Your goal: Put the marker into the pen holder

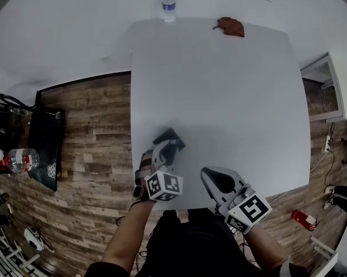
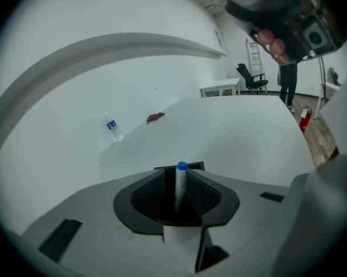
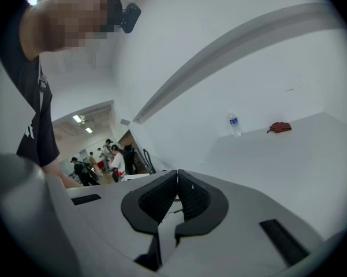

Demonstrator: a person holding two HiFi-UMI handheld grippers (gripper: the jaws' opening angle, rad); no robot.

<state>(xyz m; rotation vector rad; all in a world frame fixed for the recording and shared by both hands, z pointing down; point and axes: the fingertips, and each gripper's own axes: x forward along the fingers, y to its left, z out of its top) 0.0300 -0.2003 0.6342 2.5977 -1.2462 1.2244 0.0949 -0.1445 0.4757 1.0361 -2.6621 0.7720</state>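
Note:
A white marker with a blue cap (image 2: 180, 184) stands upright between the jaws of my left gripper (image 2: 179, 175), which is shut on it. Just past the jaws lies the rim of a black square pen holder (image 2: 197, 166). In the head view the pen holder (image 1: 172, 137) sits near the table's front edge, with the left gripper (image 1: 166, 152) right over its near side, and the marker itself is hidden there. My right gripper (image 1: 211, 178) hovers at the front edge to the right. Its jaws (image 3: 177, 180) are shut with nothing between them.
The white table (image 1: 231, 97) carries a water bottle (image 1: 169, 7) and a reddish-brown cloth (image 1: 231, 26) at its far edge. On the wooden floor left of the table are a black case (image 1: 46, 146) and a bottle (image 1: 20, 159). People stand in the background of the right gripper view.

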